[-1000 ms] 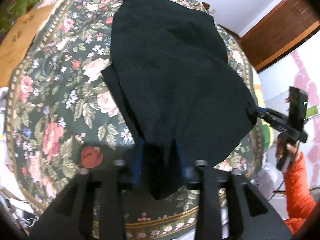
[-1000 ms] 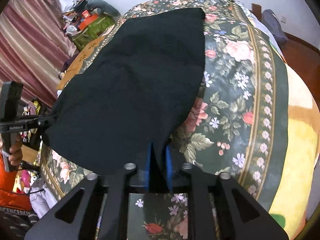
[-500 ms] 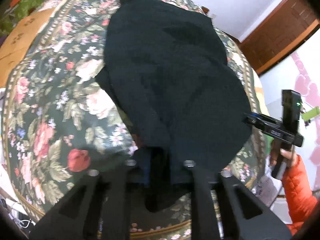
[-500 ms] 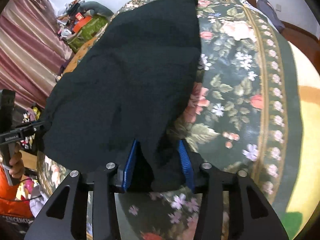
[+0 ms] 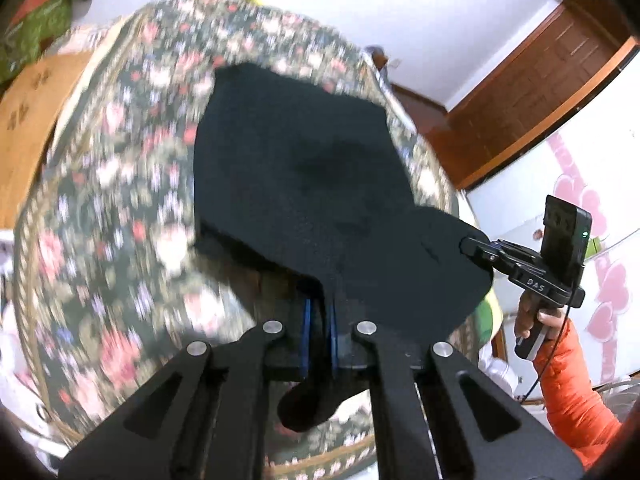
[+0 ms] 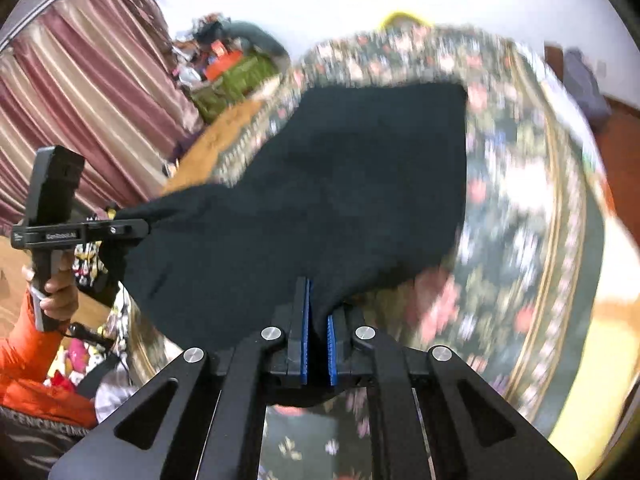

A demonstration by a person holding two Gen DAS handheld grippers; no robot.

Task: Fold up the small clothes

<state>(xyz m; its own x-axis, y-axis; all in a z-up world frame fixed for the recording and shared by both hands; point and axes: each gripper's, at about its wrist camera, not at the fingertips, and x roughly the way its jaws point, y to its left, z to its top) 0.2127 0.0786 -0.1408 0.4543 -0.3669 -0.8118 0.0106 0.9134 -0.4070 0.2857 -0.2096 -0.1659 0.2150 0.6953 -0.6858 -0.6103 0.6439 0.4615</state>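
Observation:
A black cloth garment [image 5: 304, 168] lies spread on a floral bedspread [image 5: 120, 200], its near edge lifted off the surface. My left gripper [image 5: 319, 320] is shut on one near corner of the garment. My right gripper [image 6: 319, 336] is shut on the other near corner [image 6: 280, 220]. Each gripper shows in the other's view: the right gripper [image 5: 480, 254] at the right of the left wrist view, the left gripper [image 6: 132, 226] at the left of the right wrist view. The cloth hangs stretched between them.
The floral bedspread [image 6: 540, 220] covers a bed. A wooden door [image 5: 540, 80] stands at the right. Striped curtains [image 6: 80, 100] and a pile of clutter with a green bag [image 6: 236, 80] are at the far left. A cardboard box [image 5: 28, 128] lies beside the bed.
Both grippers have closed on the garment's near corners and risen, lifting the near edge off the bed. The views now look more level across the bed.

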